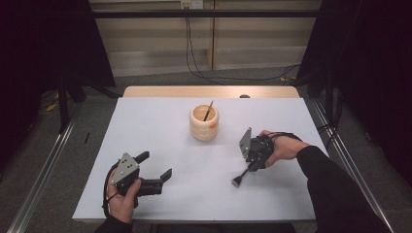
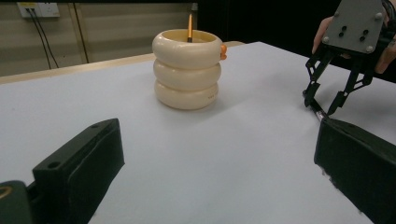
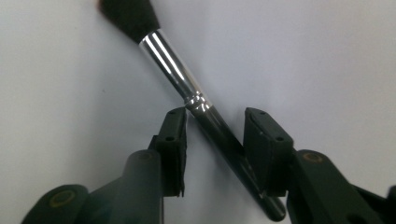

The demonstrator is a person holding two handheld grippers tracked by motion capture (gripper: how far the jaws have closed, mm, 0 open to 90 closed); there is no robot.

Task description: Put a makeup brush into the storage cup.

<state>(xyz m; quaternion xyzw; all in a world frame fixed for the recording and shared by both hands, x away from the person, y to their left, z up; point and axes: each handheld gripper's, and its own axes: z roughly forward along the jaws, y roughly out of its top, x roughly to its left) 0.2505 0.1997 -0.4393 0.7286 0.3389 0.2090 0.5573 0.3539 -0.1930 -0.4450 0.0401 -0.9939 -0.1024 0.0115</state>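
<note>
Cream holder point(image 1: 204, 123) with a pencil point(image 1: 209, 111) sits at center of the table point(image 1: 145, 126), well apart from both grippers. Brush point(image 1: 241, 176) lies lower right of center. Right gripper point(image 3: 212, 128) straddles its handle, jaws part-open, pads not pressing. Left gripper point(image 1: 156, 165), lower left, gapes wide, holding nothing.

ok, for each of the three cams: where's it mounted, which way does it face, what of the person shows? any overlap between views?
High view: above the person's side, facing forward and down on the white table; both forearms, left gripper, right gripper.
Left gripper view: rides that gripper, level across the table toward the ringed holder; own jaws wide apart.
Right gripper view: looks down along its jaws at the brush lying between them.
Shared: high and left gripper views both show holder and right gripper.
</note>
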